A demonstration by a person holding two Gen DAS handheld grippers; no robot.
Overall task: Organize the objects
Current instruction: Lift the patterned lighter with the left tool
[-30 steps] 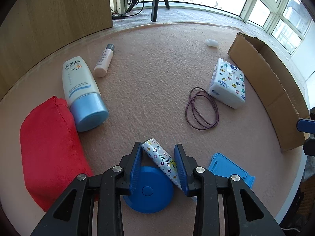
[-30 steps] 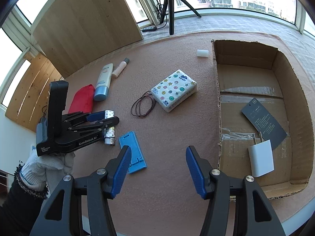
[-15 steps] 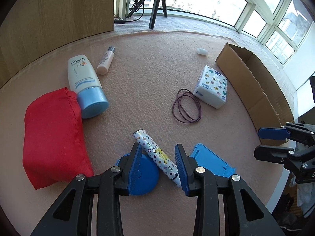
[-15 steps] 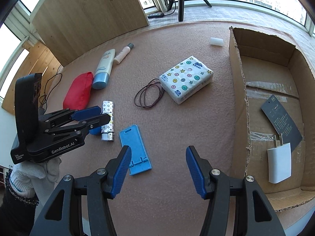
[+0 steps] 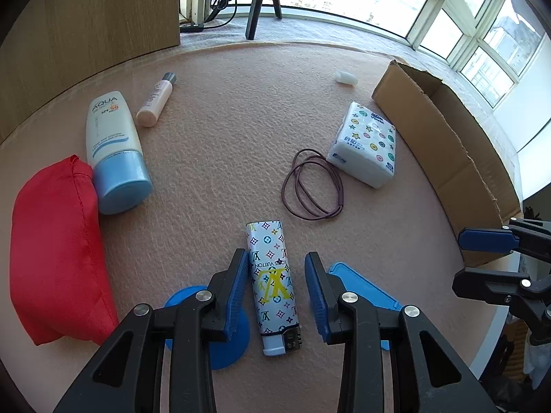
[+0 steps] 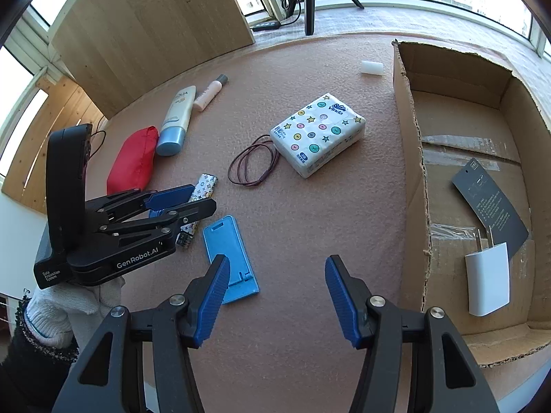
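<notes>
Patterned in small coloured emblems on white, the lighter point(image 5: 273, 287) lies flat on the table point(image 5: 220, 144) directly between the fingers of your left tongs point(image 5: 276, 290), which stand released with a gap showing on each side of it. Its long axis runs straight along the tongs' own line, bottom end pointing away from you and the metal striker end nearest the camera, so a plain squeeze would likely close across its narrow width. Your left tongs are by far the nearer; your right tongs point(image 6: 277, 301) hover apart, also released and holding nothing, over bare table between the blue phone stand point(image 6: 230, 258) and the cardboard box point(image 6: 409, 158).

The box sits to the right, well apart from the lighter, with a white charger point(image 6: 487, 275) and a dark card point(image 6: 489, 206) already inside; it looks like the place where things are being gathered.

The table is covered in a pinkish, pebbled felt that should keep the lighter from sliding. A blue round disc point(image 5: 237, 335) lies just beside the lighter under the left finger, and a loop of dark cord point(image 5: 311, 186) lies just beyond it. Windows and a tripod point(image 5: 263, 0) stand behind.
</notes>
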